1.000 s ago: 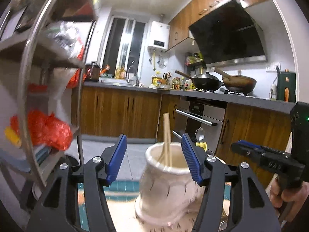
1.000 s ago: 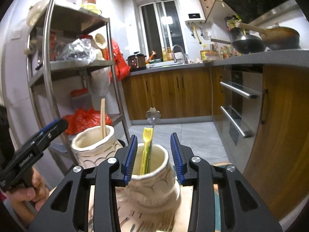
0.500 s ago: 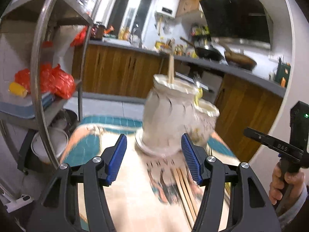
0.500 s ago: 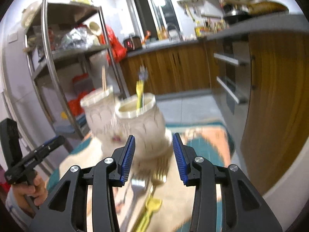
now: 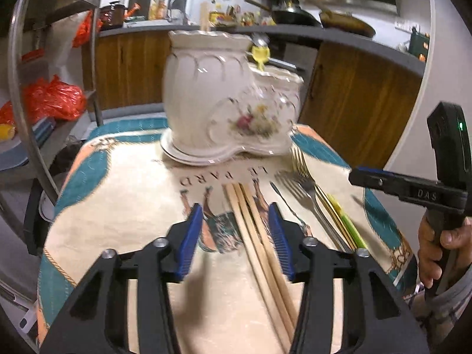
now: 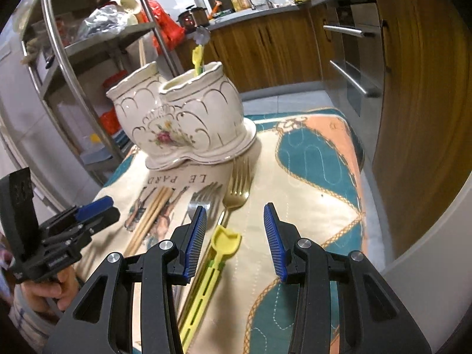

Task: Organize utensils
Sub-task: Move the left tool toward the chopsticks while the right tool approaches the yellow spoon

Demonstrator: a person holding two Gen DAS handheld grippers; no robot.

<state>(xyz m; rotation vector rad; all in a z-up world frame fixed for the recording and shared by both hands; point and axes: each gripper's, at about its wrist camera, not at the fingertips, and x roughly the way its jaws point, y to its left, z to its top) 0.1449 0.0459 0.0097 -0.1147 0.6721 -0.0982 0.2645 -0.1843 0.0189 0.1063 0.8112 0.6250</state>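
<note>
From the left wrist view, the left gripper point(image 5: 234, 239) hangs over the tablecloth point(image 5: 124, 212) with its jaws part-open and holding nothing; they have just been closing, and the bundle of wooden chopsticks point(image 5: 253, 230) lies on the cloth between the blue pads, close to the right-hand one. The chopsticks' long axis runs almost straight away from the camera toward the ceramic holder point(image 5: 218, 100), so the pads stand either side of it, which looks right for a squeeze across the sticks once the jaws come down to them. To the right of the sticks lie a silver fork point(image 5: 303, 188), a gold fork point(image 5: 303, 165) and a yellow-green utensil point(image 5: 348, 224), near enough that the right-hand finger may nudge the silver fork. From the right wrist view, the right gripper point(image 6: 234, 237) also stands part-open and empty; the head of the yellow scoop point(image 6: 225, 242) sits between its pads, nearer the left one, and its slotted handle runs back under the gripper. The gold fork point(image 6: 236, 190) and silver fork point(image 6: 203, 199) lie just ahead, tines toward the holder point(image 6: 183, 124), which already carries a yellow utensil in its right-hand cup. Open cloth to the right gives room before the table edge; the left gripper point(image 6: 88, 215) is near on the other side
</note>
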